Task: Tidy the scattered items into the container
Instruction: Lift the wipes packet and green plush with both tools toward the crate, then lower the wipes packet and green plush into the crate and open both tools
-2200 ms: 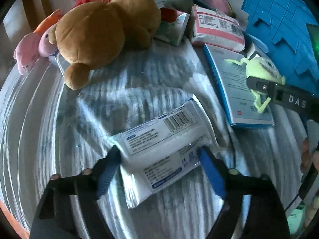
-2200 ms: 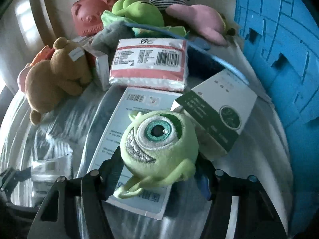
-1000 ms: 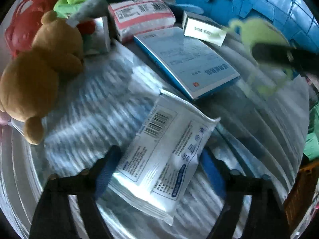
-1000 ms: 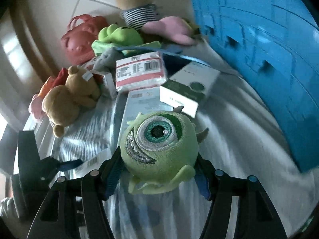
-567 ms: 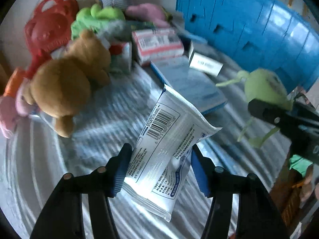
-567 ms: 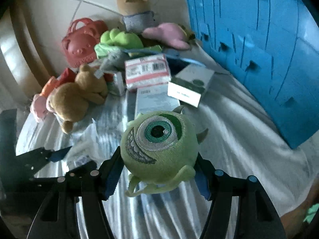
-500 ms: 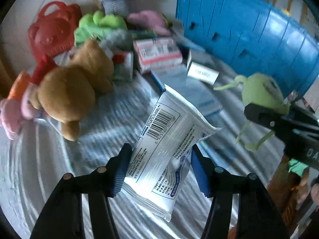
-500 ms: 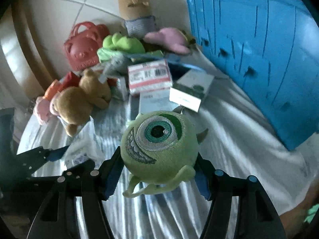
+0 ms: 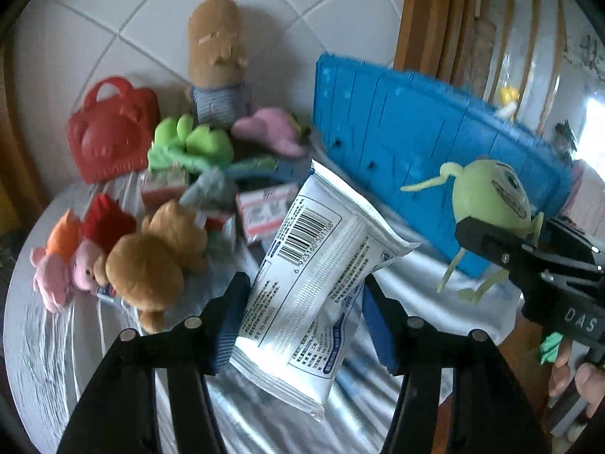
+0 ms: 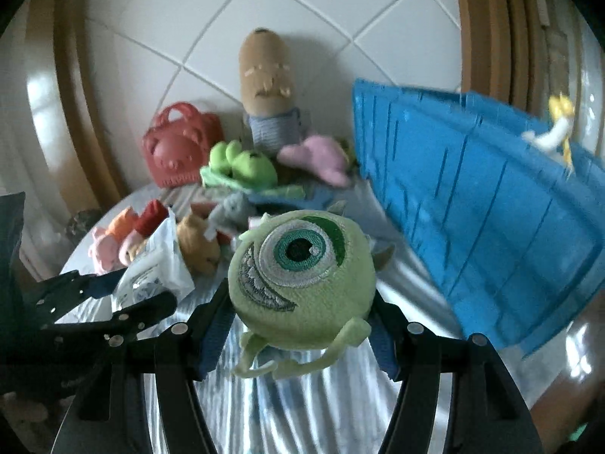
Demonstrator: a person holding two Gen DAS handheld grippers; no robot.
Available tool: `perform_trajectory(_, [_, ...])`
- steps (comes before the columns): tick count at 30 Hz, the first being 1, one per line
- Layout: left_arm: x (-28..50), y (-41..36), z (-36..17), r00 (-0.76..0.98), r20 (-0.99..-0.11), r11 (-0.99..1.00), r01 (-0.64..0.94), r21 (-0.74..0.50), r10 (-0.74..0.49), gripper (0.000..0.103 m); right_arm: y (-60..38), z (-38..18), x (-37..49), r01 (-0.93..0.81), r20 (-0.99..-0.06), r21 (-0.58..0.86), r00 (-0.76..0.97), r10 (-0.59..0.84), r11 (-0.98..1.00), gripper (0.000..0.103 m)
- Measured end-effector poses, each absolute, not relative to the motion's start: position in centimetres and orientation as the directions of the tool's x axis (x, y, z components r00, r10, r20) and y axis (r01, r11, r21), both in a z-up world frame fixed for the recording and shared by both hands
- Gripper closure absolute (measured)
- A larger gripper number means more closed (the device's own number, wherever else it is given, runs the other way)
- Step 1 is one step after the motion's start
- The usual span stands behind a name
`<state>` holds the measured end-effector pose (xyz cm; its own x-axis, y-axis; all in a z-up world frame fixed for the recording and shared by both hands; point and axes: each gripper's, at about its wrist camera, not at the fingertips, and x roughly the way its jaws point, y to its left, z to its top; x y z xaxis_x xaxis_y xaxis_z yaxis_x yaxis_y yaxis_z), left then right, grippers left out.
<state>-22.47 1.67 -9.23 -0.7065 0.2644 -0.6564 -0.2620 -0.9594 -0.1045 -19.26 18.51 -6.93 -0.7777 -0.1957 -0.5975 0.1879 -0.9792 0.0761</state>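
Note:
My left gripper (image 9: 302, 314) is shut on a white wipes packet (image 9: 314, 265) with a barcode, held up above the table. My right gripper (image 10: 298, 321) is shut on a green one-eyed plush ball (image 10: 302, 280), also lifted; the plush also shows in the left wrist view (image 9: 487, 196), to the right. The blue slatted container (image 10: 472, 196) stands at the right, its wall close beyond both grippers; it also shows in the left wrist view (image 9: 416, 143). The left gripper and packet show at the lower left of the right wrist view (image 10: 151, 272).
On the grey striped cloth (image 9: 56, 340) lie a brown teddy (image 9: 151, 261), pink plush (image 9: 53, 272), red bear bag (image 9: 109, 132), green frog plush (image 9: 189, 147), a tall brown plush (image 9: 217, 49), a pink-and-white packet (image 9: 264, 204). A tiled wall stands behind.
Both grippers have risen from the table with their loads and swung toward the blue container. The left gripper closed on the packet and lifted it; more of the wall shows now.

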Motion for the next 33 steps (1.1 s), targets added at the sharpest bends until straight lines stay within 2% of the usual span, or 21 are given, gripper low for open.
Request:
perform_trajectory(8, [-23.0, 8.9, -4.0, -0.789, -0.565, -0.970, -0.218, -0.111, 0.242, 0.045, 26.2, -0.8, -18.7, 0.267, -0.476, 0.060, -0.839, -0.263, -0.962, 0.039])
perform_trajectory(16, [-24.4, 17.0, 0.6, -0.827, -0.497, -0.964, -0.254, -0.085, 0.262, 0.045, 37.1, 4.4, -18.7, 0.225, -0.392, 0.031, -0.893, -0.219, -0.974, 0.039])
perform_trajectory(26, [-32.7, 25.2, 6.3, -0.753, -0.509, -0.891, -0.449, -0.065, 0.416, 0.045, 47.3, 10.2, -21.9, 0.103, -0.376, -0.046, -0.923, -0.078, -0.994, 0.038])
perform_trajectory(33, [-40.1, 31.8, 9.0, -0.735, -0.575, -0.898, -0.440, 0.002, 0.359, 0.044, 52.2, 13.4, -29.8, 0.108, -0.416, -0.052, -0.906, -0.077, -0.993, 0.038])
